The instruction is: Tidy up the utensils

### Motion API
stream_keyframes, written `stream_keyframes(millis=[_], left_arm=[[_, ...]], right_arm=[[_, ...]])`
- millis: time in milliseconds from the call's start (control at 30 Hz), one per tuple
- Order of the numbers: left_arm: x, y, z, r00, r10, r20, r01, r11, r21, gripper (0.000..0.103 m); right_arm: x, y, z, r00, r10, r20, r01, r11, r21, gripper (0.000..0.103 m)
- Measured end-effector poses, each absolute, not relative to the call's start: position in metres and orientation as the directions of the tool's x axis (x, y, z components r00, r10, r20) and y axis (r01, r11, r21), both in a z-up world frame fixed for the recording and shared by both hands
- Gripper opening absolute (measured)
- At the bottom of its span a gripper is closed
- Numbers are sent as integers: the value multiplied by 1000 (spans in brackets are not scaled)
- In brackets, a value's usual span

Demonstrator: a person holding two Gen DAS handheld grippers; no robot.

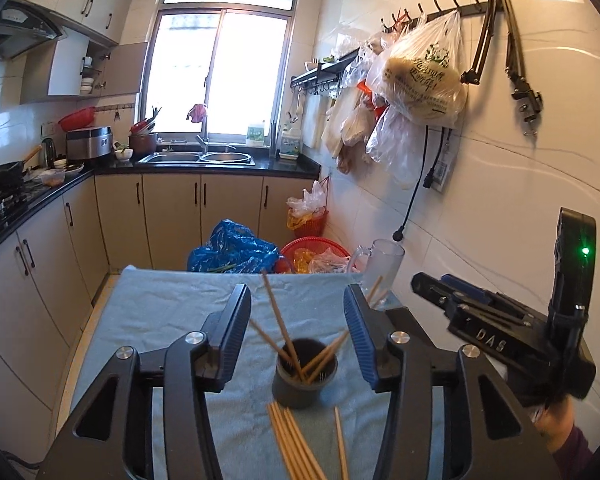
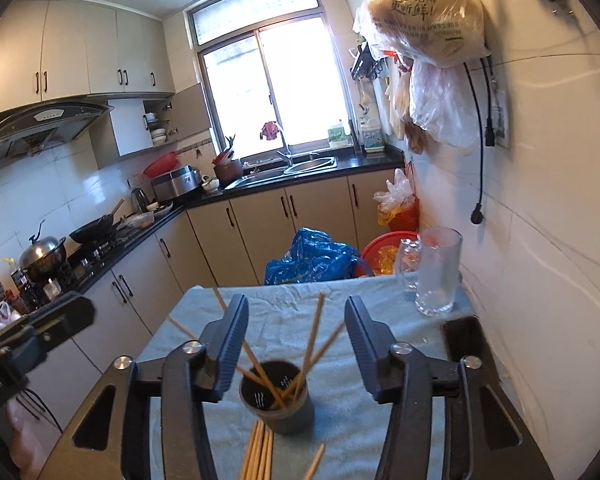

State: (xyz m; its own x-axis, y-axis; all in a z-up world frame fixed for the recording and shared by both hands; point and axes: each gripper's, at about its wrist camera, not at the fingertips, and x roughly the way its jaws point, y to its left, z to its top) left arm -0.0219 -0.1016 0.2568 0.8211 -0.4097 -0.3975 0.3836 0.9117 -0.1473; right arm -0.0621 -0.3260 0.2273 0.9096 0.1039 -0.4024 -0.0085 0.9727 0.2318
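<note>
Wooden chopsticks [image 1: 284, 328] are standing in a dark round cup [image 1: 303, 376] in the middle of the surface, which is draped in a pale blue towel [image 1: 160, 320]. They sit tips-down, long axes leaning outward and fanning apart: one steep and tilted away toward the far edge, others splayed left and right. More loose chopsticks [image 1: 292, 444] lie flat on the towel just in front of the cup, long axes running roughly toward the camera, plus a single one [image 1: 340, 440] off to the right of that bunch.

Left hand-held gripper [image 1: 298, 316] has its fingers spread apart with nothing pinched, the cup showing in the gap. Right hand-held gripper [image 2: 296, 320] looks the same from its own camera, spread and empty, cup [image 2: 278, 400] below and between its fingers.

Clear glass mug [image 2: 438, 272] stands upright at the far right corner. White letters "DAS" are readable on the other gripper's body [image 1: 490, 344]. The hanging plastic bag [image 2: 424, 12] has green Chinese print ending in "更新鲜!".
</note>
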Motion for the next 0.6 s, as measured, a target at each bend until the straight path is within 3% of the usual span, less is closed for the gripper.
stream_keyframes(millis=[233, 467, 600], left_arm=[[-68, -64, 220, 803, -382, -458, 344, 924, -167, 55], [-63, -69, 127, 669, -372, -644, 320, 926, -202, 55], [-49, -95, 78, 584, -367, -724, 356, 917, -178, 37]], right_arm=[[-109, -332, 199, 869, 81, -489, 12, 983, 185, 66], [-115, -329, 112, 706, 138, -694, 7, 980, 201, 66], [-107, -328, 63, 612, 193, -767, -1, 970, 243, 66]])
